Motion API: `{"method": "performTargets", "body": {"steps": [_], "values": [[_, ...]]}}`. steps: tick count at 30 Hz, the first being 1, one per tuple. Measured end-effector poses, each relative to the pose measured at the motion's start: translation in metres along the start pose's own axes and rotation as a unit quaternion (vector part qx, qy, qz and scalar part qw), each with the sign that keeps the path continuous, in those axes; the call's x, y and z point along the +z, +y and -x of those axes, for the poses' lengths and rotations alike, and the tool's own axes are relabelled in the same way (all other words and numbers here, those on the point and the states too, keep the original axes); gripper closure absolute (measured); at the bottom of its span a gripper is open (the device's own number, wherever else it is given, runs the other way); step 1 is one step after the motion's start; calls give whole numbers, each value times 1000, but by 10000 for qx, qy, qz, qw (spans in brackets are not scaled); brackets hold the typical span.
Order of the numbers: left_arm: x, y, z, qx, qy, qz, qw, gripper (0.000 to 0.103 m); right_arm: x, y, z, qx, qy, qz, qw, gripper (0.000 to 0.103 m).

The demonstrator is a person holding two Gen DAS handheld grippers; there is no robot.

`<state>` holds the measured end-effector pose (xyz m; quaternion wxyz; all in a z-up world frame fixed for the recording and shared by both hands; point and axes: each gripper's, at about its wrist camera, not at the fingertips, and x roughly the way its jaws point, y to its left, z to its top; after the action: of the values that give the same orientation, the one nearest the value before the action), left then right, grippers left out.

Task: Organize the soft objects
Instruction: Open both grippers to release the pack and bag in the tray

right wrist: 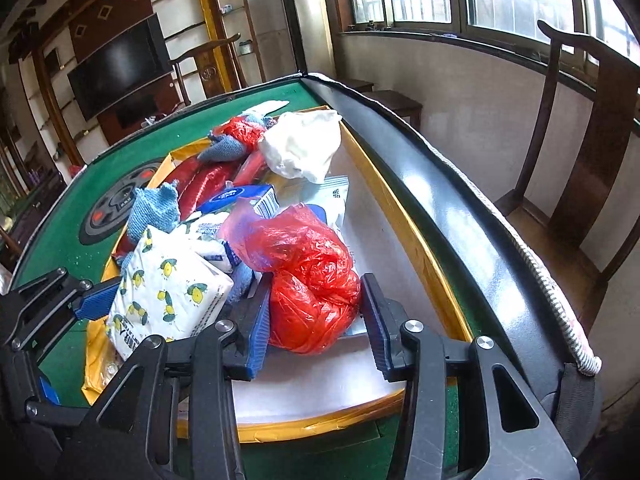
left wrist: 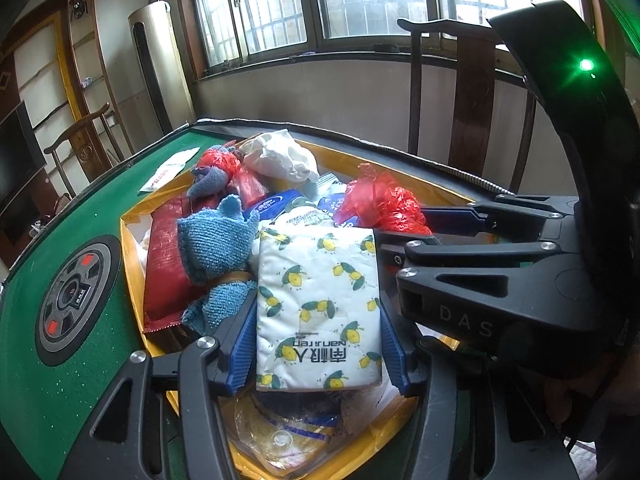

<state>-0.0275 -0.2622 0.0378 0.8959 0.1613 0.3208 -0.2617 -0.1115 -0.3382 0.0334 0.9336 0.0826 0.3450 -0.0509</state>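
Note:
A yellow-rimmed box point(left wrist: 130, 264) on the green table holds a heap of soft things. My left gripper point(left wrist: 318, 344) is shut on a white tissue pack with lemon print point(left wrist: 318, 304), held over the box; the pack also shows in the right wrist view point(right wrist: 168, 300). My right gripper point(right wrist: 316, 316) is open, its fingers on either side of a crumpled red plastic bag point(right wrist: 312, 288) that lies on the box's white floor; the left pad touches the bag. In the left wrist view the right gripper point(left wrist: 452, 224) reaches in beside that red bag point(left wrist: 384, 204).
The box point(right wrist: 416, 236) also holds blue knitted cloths point(left wrist: 218, 248), a red packet point(left wrist: 164, 264), a white plastic bag point(right wrist: 300, 148), another red bag point(left wrist: 218, 162) and blue tissue packs. A white wipes packet point(left wrist: 168, 170) lies on the table. Wooden chairs point(right wrist: 580, 160) stand beyond the padded table edge point(right wrist: 460, 216).

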Motion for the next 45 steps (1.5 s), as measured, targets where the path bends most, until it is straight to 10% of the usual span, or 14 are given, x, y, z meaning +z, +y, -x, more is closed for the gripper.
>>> {"method": "performTargets", "body": {"steps": [45], "values": [[-21,53,42,-204,-543,639,9963,22,-7,23,63,-671,-876,-690,9915,40]]}}
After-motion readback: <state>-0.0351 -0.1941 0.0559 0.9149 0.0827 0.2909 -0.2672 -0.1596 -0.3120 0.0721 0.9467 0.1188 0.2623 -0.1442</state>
